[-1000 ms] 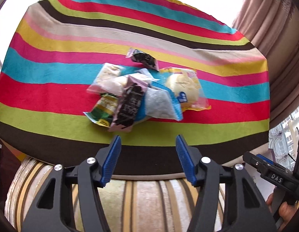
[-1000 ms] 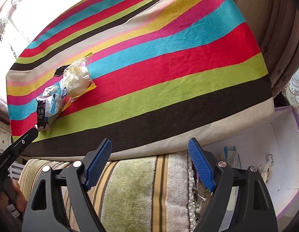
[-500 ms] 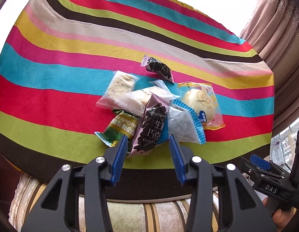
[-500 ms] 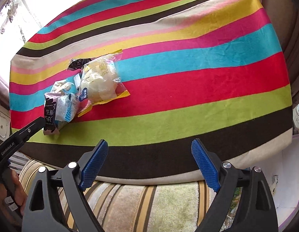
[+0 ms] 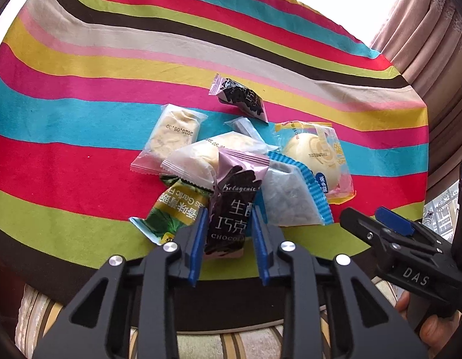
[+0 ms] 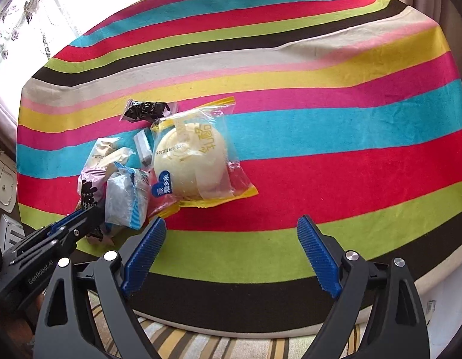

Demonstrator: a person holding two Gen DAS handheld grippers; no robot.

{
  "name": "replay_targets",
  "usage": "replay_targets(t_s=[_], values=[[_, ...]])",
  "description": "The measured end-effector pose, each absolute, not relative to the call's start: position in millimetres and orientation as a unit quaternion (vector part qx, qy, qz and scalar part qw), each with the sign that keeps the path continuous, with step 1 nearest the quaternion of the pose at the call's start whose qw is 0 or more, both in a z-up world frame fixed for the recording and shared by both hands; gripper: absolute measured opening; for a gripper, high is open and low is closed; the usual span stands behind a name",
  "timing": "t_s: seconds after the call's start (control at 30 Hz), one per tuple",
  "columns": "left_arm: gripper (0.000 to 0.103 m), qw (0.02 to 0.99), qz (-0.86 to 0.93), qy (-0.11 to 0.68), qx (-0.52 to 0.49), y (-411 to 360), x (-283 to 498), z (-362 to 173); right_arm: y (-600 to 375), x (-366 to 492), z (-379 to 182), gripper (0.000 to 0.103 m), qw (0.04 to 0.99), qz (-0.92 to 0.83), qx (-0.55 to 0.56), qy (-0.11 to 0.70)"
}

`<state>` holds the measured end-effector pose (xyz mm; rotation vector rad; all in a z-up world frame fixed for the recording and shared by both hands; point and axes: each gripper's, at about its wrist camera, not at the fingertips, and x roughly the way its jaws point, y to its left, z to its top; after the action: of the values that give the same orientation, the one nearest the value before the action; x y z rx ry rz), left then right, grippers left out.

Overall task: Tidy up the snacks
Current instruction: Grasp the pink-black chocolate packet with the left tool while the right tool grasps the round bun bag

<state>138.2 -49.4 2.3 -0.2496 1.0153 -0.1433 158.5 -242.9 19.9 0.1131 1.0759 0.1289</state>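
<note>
A heap of wrapped snacks lies on the striped cloth. My left gripper (image 5: pixel 229 221) has its jaws around the near end of the purple-and-black chocolate packet (image 5: pixel 232 203), pads touching its sides. Beside it lie a green garlic snack packet (image 5: pixel 171 209), a blue-edged white packet (image 5: pixel 290 200), a round yellow bun in clear wrap (image 5: pixel 314 155), two pale pastry packets (image 5: pixel 174 134) and a second dark chocolate packet (image 5: pixel 242 98). My right gripper (image 6: pixel 231 227) is open and empty, just near of the bun (image 6: pixel 192 161). The left gripper also shows in the right wrist view (image 6: pixel 81 218).
The table is covered by a striped cloth (image 6: pixel 320 119), its near edge over a striped seat cushion (image 6: pixel 201 341). Curtains (image 5: pixel 434 45) hang at the right. The right gripper appears in the left wrist view (image 5: pixel 389 233).
My left gripper moved forward to the heap and narrowed its jaws around the chocolate packet. My right gripper moved forward and left toward the bun, still open.
</note>
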Motion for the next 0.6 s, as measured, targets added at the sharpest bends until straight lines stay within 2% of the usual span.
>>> replay_targets(t_s=[0.6], values=[[0.023,0.866,-0.069,0.480,-0.123,-46.3,134.3,0.4,-209.0,216.9,10.8,0.087,0.865,0.059,0.025,0.497]])
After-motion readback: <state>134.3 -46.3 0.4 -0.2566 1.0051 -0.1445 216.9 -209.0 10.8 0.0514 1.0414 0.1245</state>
